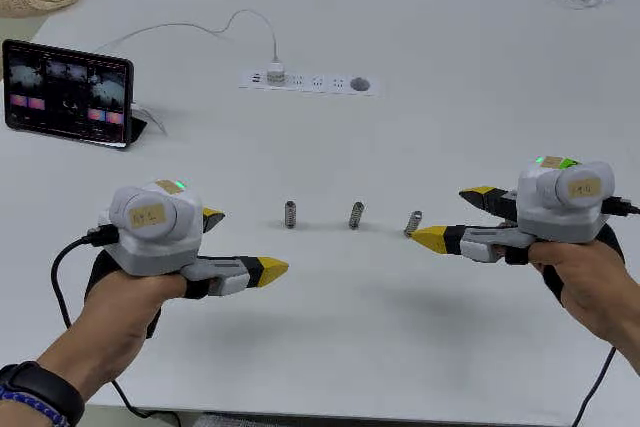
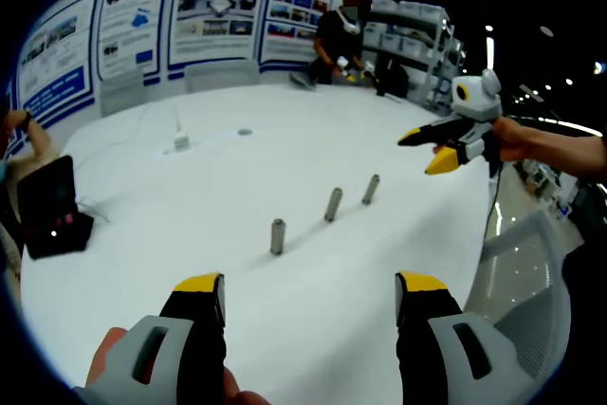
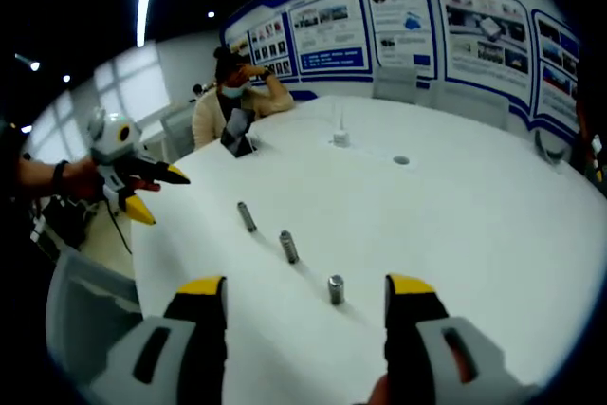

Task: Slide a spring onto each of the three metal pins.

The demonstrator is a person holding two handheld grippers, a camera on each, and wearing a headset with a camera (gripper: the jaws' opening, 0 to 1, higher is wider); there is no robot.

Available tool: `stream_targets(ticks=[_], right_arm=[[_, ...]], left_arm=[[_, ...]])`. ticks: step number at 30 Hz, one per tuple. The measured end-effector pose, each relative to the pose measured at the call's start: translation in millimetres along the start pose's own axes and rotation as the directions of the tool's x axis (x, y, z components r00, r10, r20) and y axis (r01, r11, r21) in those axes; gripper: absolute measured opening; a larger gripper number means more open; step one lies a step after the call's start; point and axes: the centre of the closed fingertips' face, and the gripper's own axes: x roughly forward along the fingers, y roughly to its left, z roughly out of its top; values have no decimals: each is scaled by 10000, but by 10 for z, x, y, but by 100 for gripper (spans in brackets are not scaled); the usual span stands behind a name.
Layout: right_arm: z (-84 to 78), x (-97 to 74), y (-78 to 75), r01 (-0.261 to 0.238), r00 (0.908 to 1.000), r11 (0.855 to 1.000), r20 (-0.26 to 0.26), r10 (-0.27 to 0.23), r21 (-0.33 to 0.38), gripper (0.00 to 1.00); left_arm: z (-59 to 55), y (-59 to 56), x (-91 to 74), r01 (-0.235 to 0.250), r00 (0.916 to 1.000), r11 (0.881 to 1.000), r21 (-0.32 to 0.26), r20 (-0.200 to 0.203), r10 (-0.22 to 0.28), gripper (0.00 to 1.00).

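Three short grey metal posts stand in a row on the smooth white table [image 1: 330, 347]: the left post [image 1: 290, 213], the middle post [image 1: 356, 215] and the right post [image 1: 413, 223], which leans. Their sides look ribbed like coils, but they are too small to tell spring from pin. The left gripper [image 1: 243, 244] and right gripper [image 1: 452, 215], grey plastic with yellow-tipped jaws, hover on either side, jaws spread and empty.

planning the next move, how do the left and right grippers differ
The right gripper has its lower tip close beside the rightmost spring; the left gripper hangs clear of the leftmost spring. The left gripper is nearer the person than the right gripper. Both open, empty.
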Motion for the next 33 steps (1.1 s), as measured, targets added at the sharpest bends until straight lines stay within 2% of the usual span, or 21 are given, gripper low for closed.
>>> stream_targets(ticks=[8, 17, 23, 33], right_arm=[[-39, -56, 106, 59, 9997, 9993, 234, -67, 365, 71], [-145, -59, 219, 62, 9995, 9980, 308, -82, 633, 74], [-217, -84, 272, 194, 9992, 9959, 337, -225, 882, 75], [-271, -74, 301, 134, 9995, 9949, 280, -163, 1004, 76]], left_arm=[[78, -26, 1, 38, 9999, 10000, -9, 153, -38, 76], [96, -37, -4, 40, 9998, 10000, -60, 192, -39, 77], [127, -35, -4, 93, 9993, 9994, -330, 354, -81, 78], [99, -24, -4, 67, 9998, 10000, -61, 166, -66, 76]])
